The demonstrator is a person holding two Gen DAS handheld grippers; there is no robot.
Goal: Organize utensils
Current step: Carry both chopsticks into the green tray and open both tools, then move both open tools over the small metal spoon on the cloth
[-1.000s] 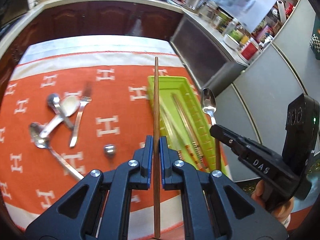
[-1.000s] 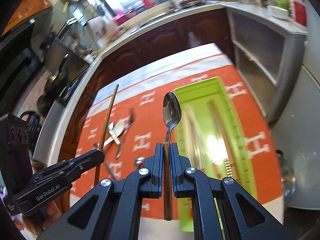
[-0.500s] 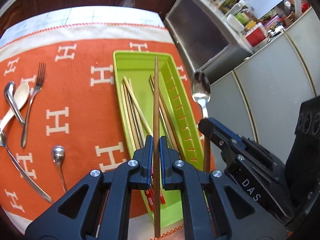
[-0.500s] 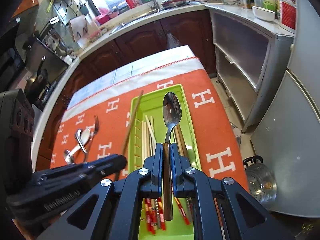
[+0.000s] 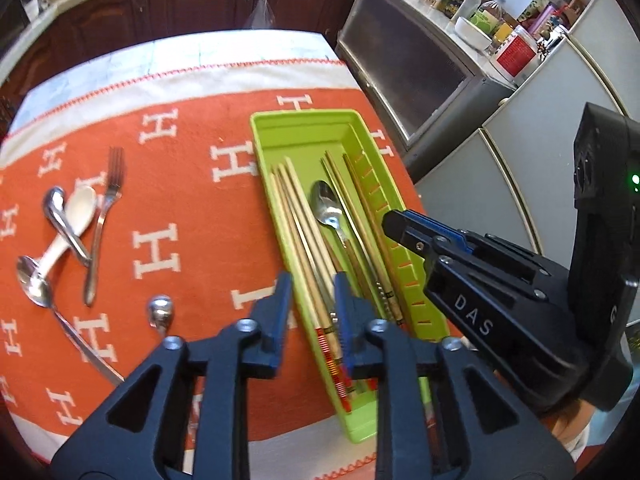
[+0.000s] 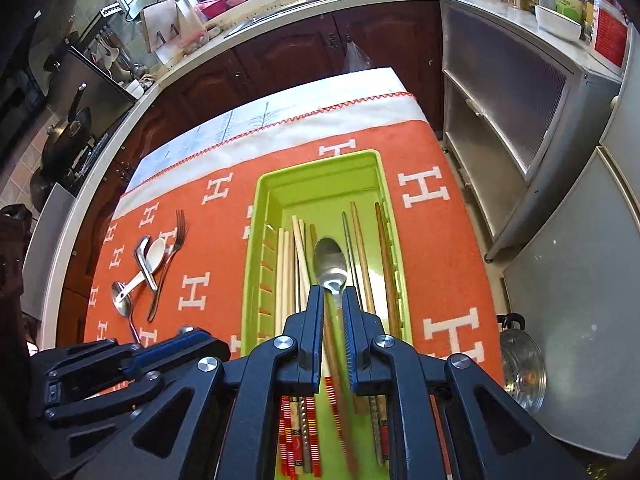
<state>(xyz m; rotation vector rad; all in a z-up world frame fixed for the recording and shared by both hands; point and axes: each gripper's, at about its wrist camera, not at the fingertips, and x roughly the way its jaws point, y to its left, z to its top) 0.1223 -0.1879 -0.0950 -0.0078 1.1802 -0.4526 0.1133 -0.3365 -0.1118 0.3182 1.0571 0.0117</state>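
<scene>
Chopsticks and a metal spoon are seen lying in the green tray below both sets of jaws. The left gripper and right gripper are opening, gripping nothing. Loose spoons and a fork are left of the jaws.

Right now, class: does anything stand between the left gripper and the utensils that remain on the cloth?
Nothing visible does. The fork, the white spoon and the metal spoons lie on bare orange cloth, left of the green tray. The left gripper, jaws opening, is over the tray.
</scene>
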